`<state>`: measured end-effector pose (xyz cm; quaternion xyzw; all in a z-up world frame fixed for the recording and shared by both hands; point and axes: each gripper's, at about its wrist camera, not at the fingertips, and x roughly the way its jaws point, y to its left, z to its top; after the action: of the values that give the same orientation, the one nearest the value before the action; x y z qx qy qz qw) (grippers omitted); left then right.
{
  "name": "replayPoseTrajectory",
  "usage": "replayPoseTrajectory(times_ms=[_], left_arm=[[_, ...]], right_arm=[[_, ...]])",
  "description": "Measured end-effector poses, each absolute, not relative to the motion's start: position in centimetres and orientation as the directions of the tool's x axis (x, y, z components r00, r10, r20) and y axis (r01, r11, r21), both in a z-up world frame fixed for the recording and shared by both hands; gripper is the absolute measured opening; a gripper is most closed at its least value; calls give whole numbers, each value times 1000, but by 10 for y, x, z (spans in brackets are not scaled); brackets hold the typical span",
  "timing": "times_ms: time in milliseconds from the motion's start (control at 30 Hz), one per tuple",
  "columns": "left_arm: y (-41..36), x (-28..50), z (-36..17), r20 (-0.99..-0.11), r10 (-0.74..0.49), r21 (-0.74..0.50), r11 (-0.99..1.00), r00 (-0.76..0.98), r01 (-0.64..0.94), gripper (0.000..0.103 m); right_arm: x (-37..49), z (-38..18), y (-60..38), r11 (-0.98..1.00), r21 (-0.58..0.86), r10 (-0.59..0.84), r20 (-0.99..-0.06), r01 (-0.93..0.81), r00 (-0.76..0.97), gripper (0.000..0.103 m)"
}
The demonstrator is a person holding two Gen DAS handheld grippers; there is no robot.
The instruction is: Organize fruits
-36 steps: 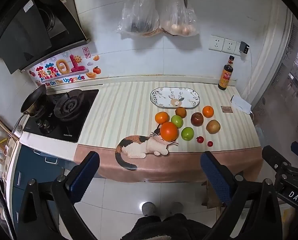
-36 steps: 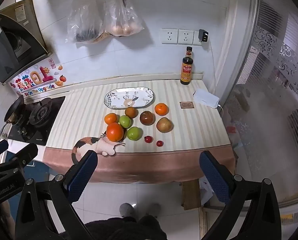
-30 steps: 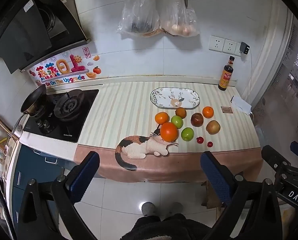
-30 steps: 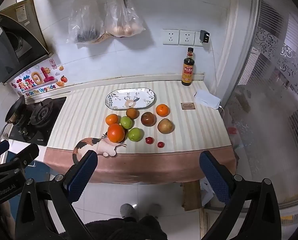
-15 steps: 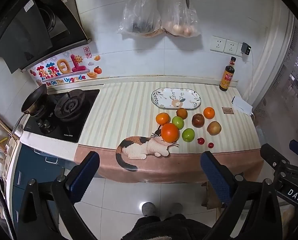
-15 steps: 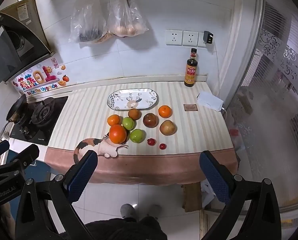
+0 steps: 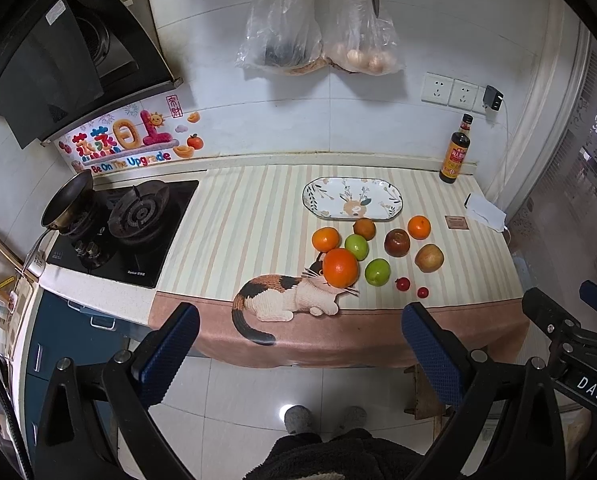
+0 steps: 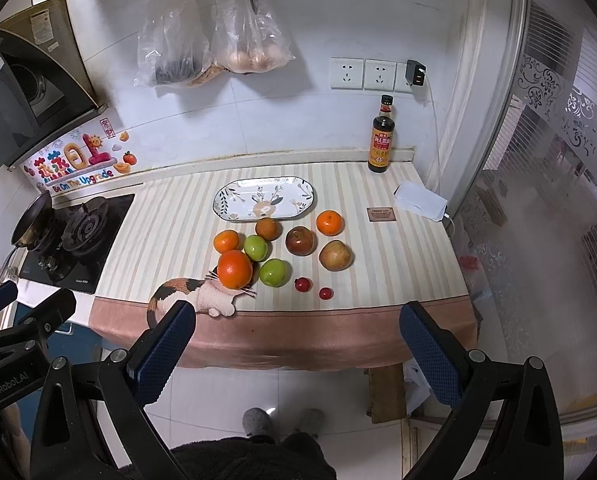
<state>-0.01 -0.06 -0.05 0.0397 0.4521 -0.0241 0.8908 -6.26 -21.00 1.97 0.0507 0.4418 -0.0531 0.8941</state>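
Lying lengthwise along wall, oval plate bare; both jaws wide, empty.

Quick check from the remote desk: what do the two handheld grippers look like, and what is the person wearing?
Both the left gripper and right gripper are black frames with silver bolts and blue textured pads. One body reads "DAS", the other "GenRobot.AI". The person wears dark fuzzy clothing and grey slippers.
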Motion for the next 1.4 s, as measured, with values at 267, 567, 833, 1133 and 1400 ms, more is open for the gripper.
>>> replayPoseTrajectory(times_ms=[267,567,833,1133,1400], left_arm=[[8,3,-3,-808,-5,49,996,589,76,103],[8,4,-3,-810,-6,48,996,587,77,103],[3,6,-5,-808,-7,47,996,589,76,103],[5,5,-4,-806,-6,48,996,592,76,103],[5,5,-4,-805,-7,48,996,593,76,103]], right_arm=[[-61,18,-212,989,49,-46,-797,140,602,103],[-60,19,-213,989,52,-43,-797,140,603,103],[-59,20,-214,989,54,-41,-796,138,604,103],[-60,23,-212,988,58,-40,-793,140,608,103],[-60,23,-211,988,59,-39,-792,140,609,103]])
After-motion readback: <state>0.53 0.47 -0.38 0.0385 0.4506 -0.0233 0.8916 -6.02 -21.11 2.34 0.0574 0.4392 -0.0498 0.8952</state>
